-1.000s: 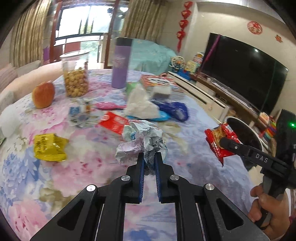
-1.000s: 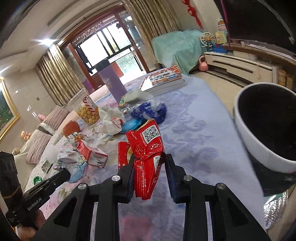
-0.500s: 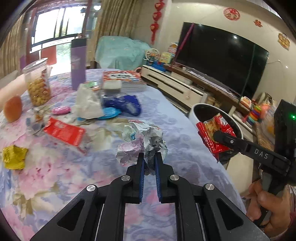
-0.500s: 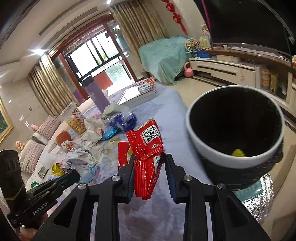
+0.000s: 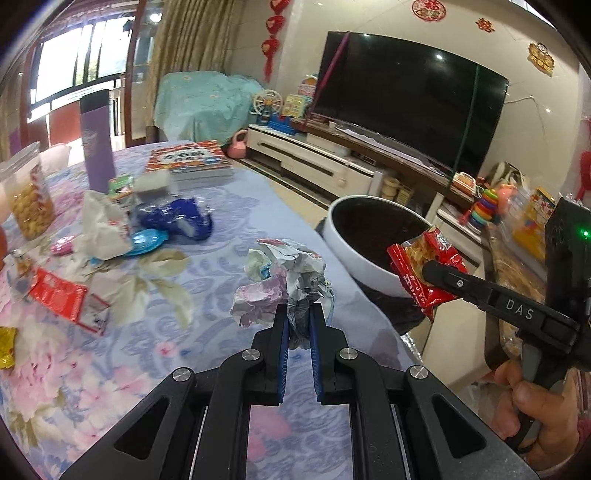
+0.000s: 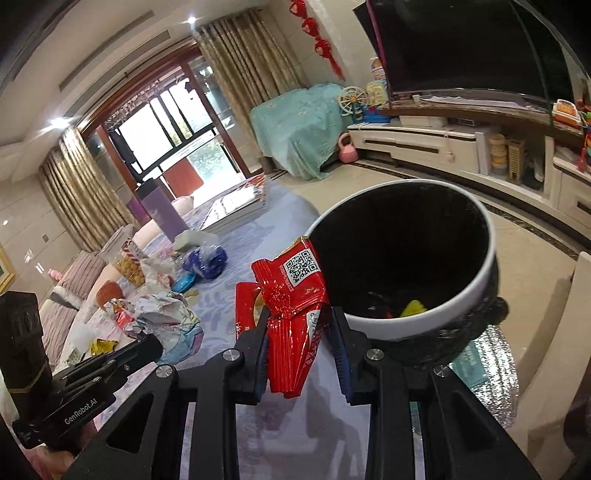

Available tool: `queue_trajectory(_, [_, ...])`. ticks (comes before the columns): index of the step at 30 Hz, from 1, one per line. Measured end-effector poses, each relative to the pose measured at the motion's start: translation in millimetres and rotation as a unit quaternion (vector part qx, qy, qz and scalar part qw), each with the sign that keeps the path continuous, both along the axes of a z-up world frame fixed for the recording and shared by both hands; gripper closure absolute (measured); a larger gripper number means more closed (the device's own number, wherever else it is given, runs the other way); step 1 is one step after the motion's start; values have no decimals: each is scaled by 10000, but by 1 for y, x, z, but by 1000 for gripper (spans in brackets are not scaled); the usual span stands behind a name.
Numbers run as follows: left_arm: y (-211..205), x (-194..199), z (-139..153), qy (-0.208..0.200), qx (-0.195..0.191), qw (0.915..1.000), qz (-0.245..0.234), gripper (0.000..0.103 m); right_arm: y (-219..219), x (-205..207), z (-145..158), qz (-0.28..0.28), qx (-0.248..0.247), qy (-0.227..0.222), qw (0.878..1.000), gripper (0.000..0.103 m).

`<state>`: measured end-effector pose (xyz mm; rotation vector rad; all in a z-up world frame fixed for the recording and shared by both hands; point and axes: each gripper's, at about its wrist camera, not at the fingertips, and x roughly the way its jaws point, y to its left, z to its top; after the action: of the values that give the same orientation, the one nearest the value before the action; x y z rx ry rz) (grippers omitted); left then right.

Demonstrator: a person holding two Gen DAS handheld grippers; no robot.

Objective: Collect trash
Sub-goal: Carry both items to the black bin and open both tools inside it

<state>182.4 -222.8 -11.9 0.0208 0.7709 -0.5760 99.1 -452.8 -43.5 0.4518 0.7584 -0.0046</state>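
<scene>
Living room, daylit. A large dark television (image 5: pixel 410 107) stands on a long white low cabinet (image 5: pixel 314 166) against the right wall. Red hanging ornaments (image 5: pixel 270 40) mark the far corner. Gold curtains (image 6: pixel 236 85) flank a wood-framed glass door (image 6: pixel 173 147) at far left. A teal-covered piece of furniture (image 6: pixel 299 129) sits beyond. Floor pale, glossy tile (image 6: pixel 524 229). Ceiling spotlights (image 6: pixel 191 20) lit.

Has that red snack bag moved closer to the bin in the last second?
Yes. The red bag, held in the right gripper, now overlaps the bin rim; earlier it was well left.
</scene>
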Motion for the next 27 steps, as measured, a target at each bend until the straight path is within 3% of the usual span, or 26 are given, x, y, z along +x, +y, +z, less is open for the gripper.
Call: queue_trajectory(27, [-85,44,-7,135,72,9981,-600,94,-64,10,-3,-452,-207,218,9985,73])
